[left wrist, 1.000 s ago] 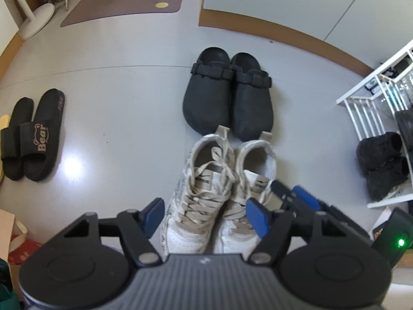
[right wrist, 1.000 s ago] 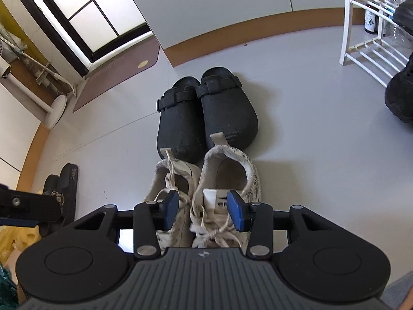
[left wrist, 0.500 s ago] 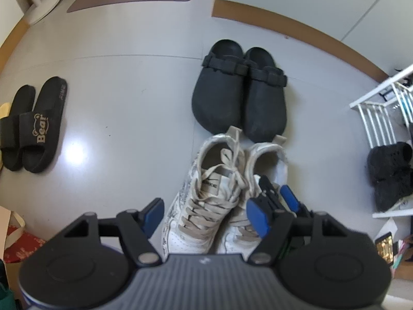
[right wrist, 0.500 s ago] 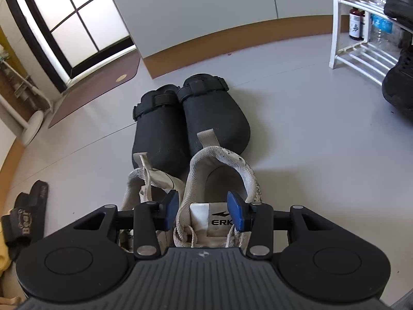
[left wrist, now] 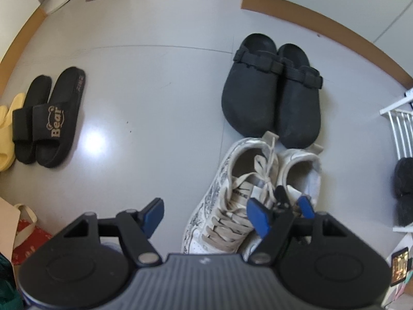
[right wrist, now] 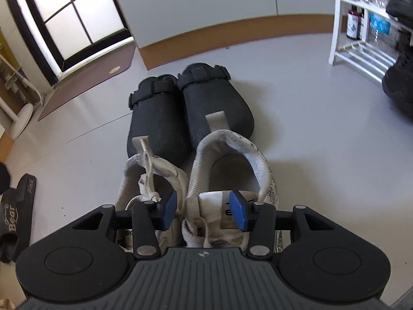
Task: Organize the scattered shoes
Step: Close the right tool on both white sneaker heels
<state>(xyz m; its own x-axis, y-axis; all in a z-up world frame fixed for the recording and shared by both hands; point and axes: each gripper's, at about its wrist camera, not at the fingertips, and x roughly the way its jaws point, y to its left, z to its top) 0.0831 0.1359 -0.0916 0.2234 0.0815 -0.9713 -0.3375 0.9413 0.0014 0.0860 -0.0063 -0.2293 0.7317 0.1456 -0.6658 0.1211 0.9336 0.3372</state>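
Right wrist view: our right gripper (right wrist: 204, 210) is opening over the right white sneaker's (right wrist: 227, 170) tongue; our left gripper (left wrist: 206, 215) gapes empty. Sneakers sit behind the black clogs (left wrist: 271, 90).

yellow slipper (left wrist: 5, 134) cut by left edge, white sneakers' (left wrist: 232, 196) toes hidden behind the tongs

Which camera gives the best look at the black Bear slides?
The left wrist view: the black Bear slides lie whole, side by side, with the logo readable. The right wrist view catches them only at its left edge, partly cut off.
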